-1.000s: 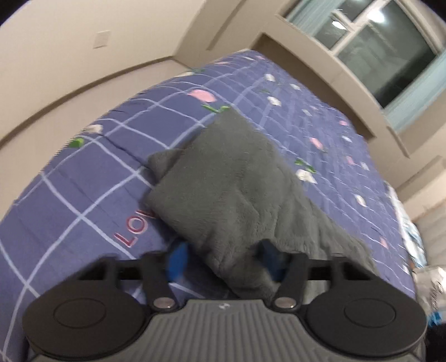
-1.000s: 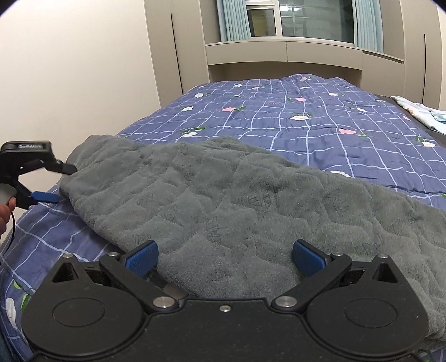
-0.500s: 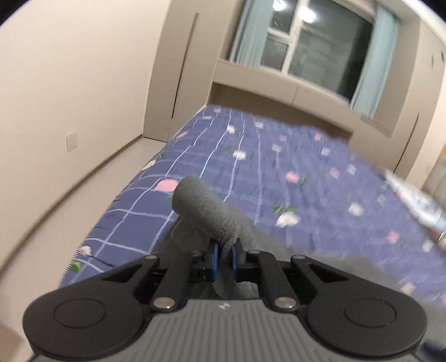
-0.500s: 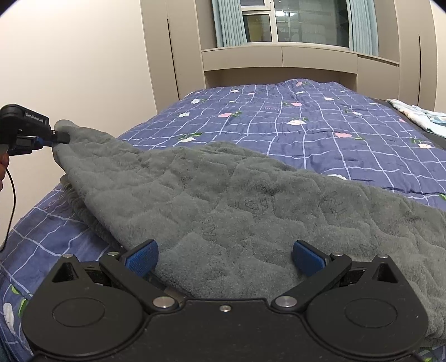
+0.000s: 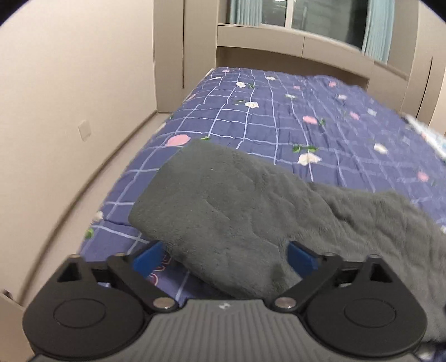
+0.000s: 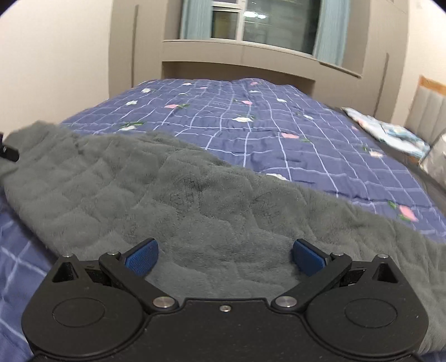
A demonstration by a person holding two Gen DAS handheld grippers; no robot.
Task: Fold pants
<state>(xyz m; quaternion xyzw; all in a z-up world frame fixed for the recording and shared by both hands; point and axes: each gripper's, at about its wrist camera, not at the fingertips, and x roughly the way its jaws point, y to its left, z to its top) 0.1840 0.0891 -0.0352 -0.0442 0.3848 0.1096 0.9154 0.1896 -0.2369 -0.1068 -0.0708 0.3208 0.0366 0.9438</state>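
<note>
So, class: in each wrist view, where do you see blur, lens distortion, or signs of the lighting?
Left wrist view: wall and bed edge bow and smear; grey pants fairly sharp. Right wrist view: blurred throughout, dark window, so indoor lighting; black corners from the fisheye.

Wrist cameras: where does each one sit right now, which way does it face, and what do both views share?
Left wrist view: sits on the left tool, looking down along its open fingers at the folded end of the grey pants; the jaws have just been opening, fabric lying between them unpressed.
Right wrist view: sits on the right tool, open over the middle of the grey pants; no hand shows.
Shared: the pants, the blue checked bedspread and the window.
</note>
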